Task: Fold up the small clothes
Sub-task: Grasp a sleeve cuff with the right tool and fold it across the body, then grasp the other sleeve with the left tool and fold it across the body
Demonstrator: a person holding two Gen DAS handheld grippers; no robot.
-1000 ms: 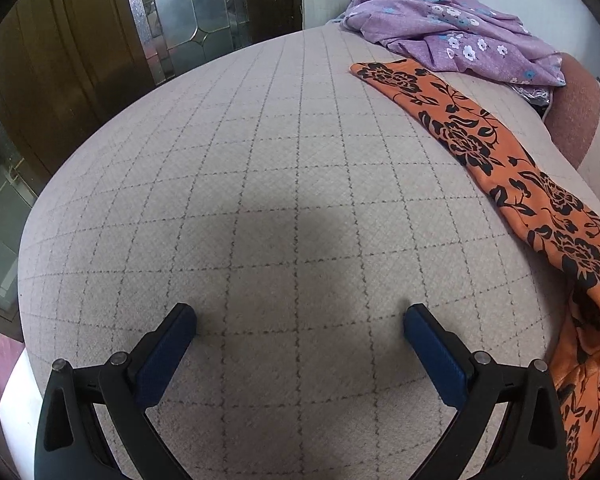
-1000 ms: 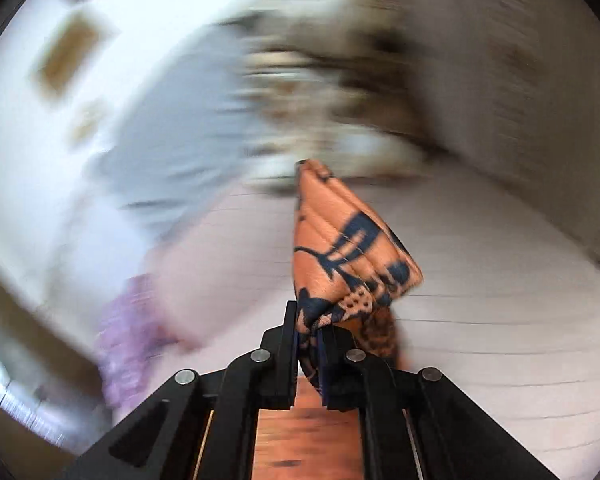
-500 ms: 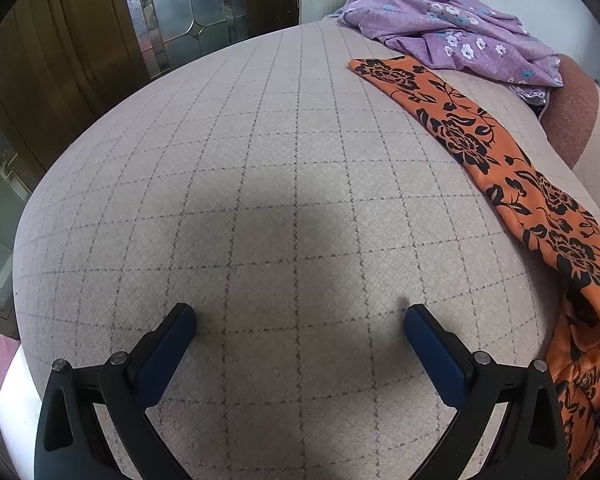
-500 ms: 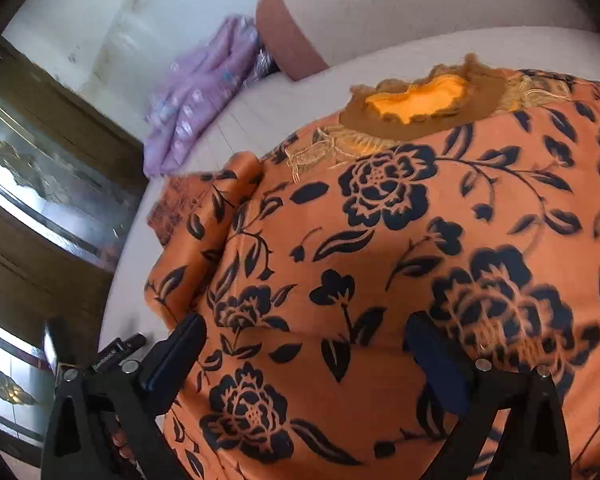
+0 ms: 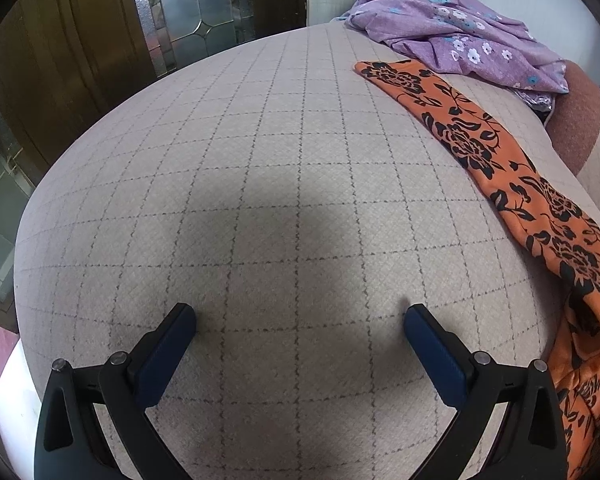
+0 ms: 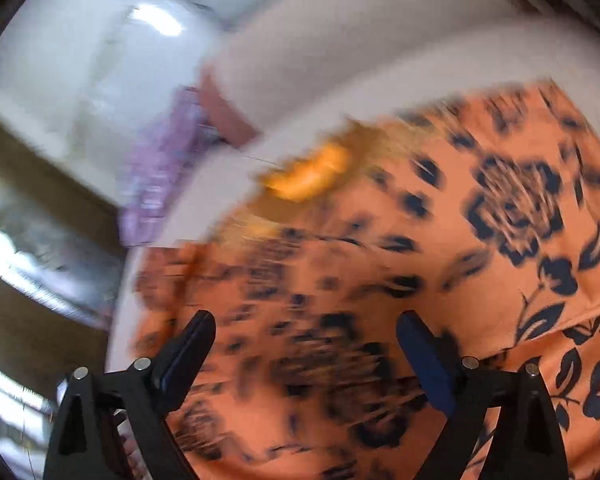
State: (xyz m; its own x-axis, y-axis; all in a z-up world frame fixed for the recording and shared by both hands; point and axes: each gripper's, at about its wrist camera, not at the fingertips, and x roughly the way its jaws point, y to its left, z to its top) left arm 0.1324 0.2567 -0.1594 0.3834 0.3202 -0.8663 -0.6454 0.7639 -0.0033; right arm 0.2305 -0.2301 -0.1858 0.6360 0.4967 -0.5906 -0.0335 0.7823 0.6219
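Clearly the orange garment point(image 5: 472, 140) with black flowers is thin and soft, and I judge it light and a little slippery; it lies limp on the checked bed cover point(image 5: 260, 184), along the right side, and one end falls over the near edge. It has no stiffness, so it will sag and slide when only one point is lifted.

The left gripper point(image 5: 300, 320) stands with its jaws wide apart over the bare cover, with nothing between them, apart from the garment. The right gripper point(image 6: 305, 330) is also spread wide, directly above the orange garment point(image 6: 440, 240), and it holds nothing. The right wrist view is blurred, so I cannot tell if its fingertips touch the cloth.

A good place to take hold, in my judgement, is a hem or a corner, where the cloth is double and does not slip out so easily. The far end near the purple flowered cloth point(image 5: 452, 36) is flat and easy to see. A brownish part with a yellow patch point(image 6: 308, 172) shows near the neck; what it is, I cannot say.
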